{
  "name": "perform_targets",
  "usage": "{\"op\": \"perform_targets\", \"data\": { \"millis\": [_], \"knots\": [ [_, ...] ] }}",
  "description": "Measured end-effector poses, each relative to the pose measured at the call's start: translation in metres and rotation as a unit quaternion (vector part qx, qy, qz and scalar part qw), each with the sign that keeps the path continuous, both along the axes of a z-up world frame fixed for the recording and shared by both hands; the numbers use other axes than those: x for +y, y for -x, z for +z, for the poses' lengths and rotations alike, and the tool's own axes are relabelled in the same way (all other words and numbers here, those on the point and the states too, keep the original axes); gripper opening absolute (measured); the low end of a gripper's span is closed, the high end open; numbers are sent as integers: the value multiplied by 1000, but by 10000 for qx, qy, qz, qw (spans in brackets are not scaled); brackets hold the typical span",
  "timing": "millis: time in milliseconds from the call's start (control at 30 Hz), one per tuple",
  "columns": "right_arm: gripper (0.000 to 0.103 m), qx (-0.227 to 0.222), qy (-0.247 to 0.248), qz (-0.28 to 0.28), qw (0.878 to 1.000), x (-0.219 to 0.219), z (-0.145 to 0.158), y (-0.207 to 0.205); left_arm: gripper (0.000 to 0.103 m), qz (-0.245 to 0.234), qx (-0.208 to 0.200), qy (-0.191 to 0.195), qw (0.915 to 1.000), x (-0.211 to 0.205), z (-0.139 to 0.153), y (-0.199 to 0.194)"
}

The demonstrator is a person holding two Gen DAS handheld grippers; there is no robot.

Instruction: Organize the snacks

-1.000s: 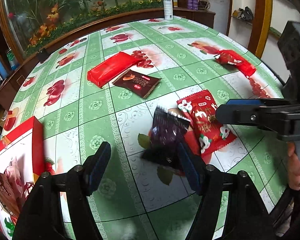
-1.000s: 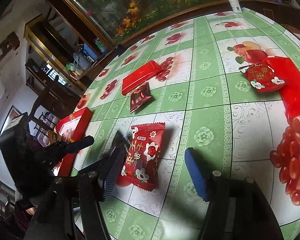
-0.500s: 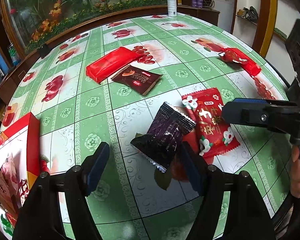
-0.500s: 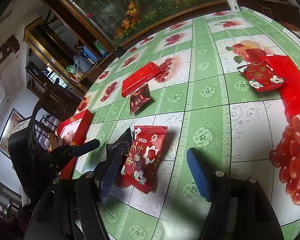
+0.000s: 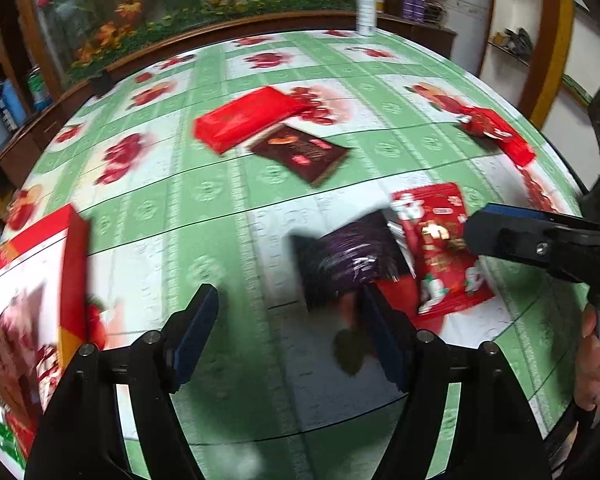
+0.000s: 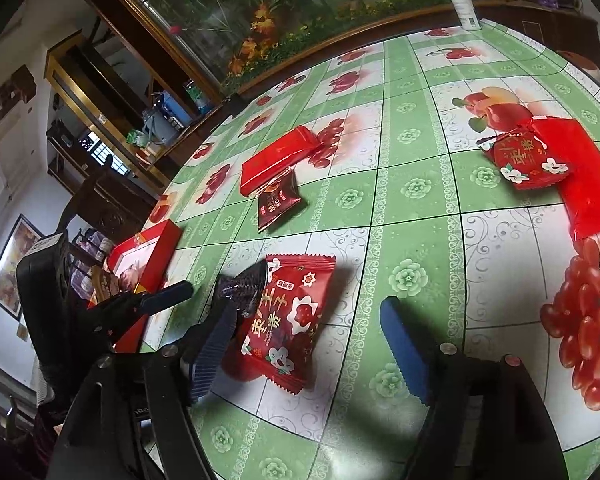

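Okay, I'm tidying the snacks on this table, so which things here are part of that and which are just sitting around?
Part of the job:
dark purple snack packet
red flower-print snack packet
dark brown chocolate packet
long red wrapped bar
second red flower-print packet lying on another red wrapper
open red box

Just lying about:
white spray bottle
purple bottles on the sideboard

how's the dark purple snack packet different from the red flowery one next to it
The purple packet is dark, without clear print, and one end tilts up; the red packet is bright, with white flowers and gold characters, and lies flat. The purple one looks smaller. Both are sealed pouches, side by side on the table.
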State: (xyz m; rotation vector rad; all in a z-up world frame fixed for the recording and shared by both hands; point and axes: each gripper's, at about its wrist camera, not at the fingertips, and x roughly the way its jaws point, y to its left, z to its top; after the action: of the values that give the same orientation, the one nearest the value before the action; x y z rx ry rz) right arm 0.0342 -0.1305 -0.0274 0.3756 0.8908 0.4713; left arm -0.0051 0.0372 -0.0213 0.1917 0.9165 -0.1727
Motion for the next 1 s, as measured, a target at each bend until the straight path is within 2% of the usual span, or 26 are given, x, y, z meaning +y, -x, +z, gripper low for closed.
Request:
{"op": "perform_targets", "data": {
  "millis": [67, 267, 433, 500, 533, 567, 700, 800, 1000],
  "knots": [
    [82, -7, 28, -8, 10000, 3, 1, -1, 72, 152, -65, -97, 9998, 8, 2, 3],
    [83, -16, 222, 79, 9997, 21, 1, -4, 72, 189, -225, -69, 9995, 17, 18, 2],
    [83, -36, 423, 240, 9988, 36, 2, -4, 72, 64, -272, -377, 9989, 7, 22, -3],
    [79, -60, 637, 286, 9975, 43, 3, -3, 72, -9, -297, -614, 9977, 3, 24, -3],
    [65, -66, 760, 281, 9967, 45, 3, -2, 72, -51, -317, -692, 9971, 2, 25, -2],
    [42, -77, 1000, 236, 9947, 48, 3, -2, 72, -100, -337, -750, 9966, 1, 27, -2],
    [39, -187, 1573, 227, 9871, 50, 4, 4, 72, -397, -325, -723, 9961, -5, 35, -3],
    [39, -252, 1873, -22, 9820, 29, 6, 8, 72, -774, -265, -632, 9946, -15, 35, -5],
    [41, -67, 1380, -289, 9900, -27, 2, 9, 72, -1586, -202, -795, 9839, -41, 25, -14]
  ]
}}
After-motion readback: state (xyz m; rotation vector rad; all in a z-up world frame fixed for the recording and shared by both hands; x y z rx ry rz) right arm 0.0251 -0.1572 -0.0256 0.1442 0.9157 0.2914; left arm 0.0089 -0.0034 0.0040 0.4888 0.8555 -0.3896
